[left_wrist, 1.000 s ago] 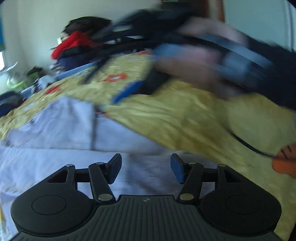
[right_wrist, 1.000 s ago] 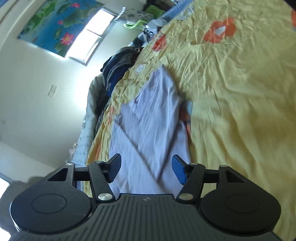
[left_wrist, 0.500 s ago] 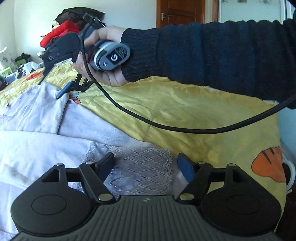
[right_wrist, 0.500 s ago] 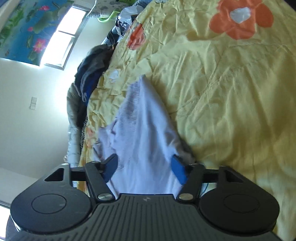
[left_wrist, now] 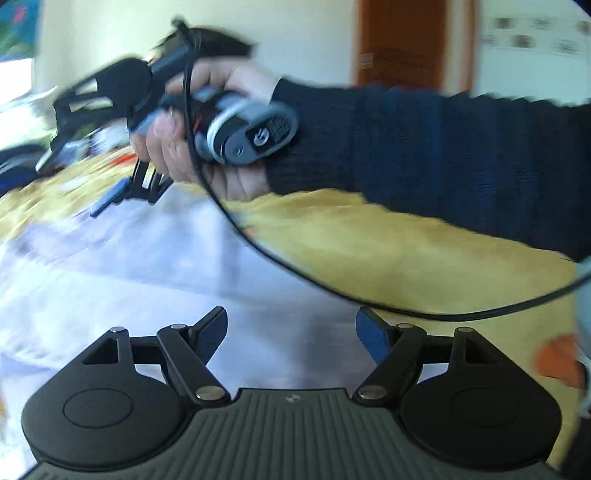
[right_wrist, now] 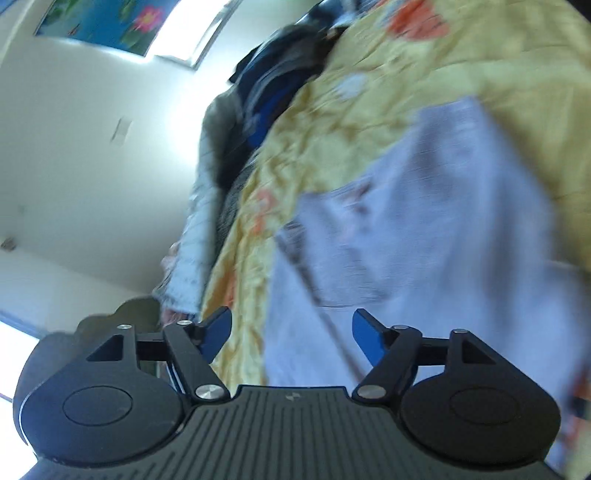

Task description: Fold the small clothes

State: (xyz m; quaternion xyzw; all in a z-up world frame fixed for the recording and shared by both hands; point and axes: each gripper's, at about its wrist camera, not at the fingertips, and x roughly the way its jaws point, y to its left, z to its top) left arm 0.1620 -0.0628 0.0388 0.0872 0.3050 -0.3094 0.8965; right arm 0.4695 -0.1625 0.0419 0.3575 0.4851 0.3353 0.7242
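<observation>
Hand-held grippers [left_wrist: 291,334] over pale lilac garment [left_wrist: 147,266]

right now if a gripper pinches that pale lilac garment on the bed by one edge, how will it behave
The pale lilac garment looks thin and creased, so it will probably hang limp. It seems light. Lifted by one edge, it may drag on the yellow bedspread and its folds may slip.

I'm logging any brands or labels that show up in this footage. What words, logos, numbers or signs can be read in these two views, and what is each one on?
"G": a white logo on the grey round end cap of the right gripper's handle, seen from the left wrist.
Small emblem on each gripper's ribbed base: a mark, not letters.
Dark patch beside the "G": too blurred to read.
Flower picture on the wall: no text visible.
</observation>
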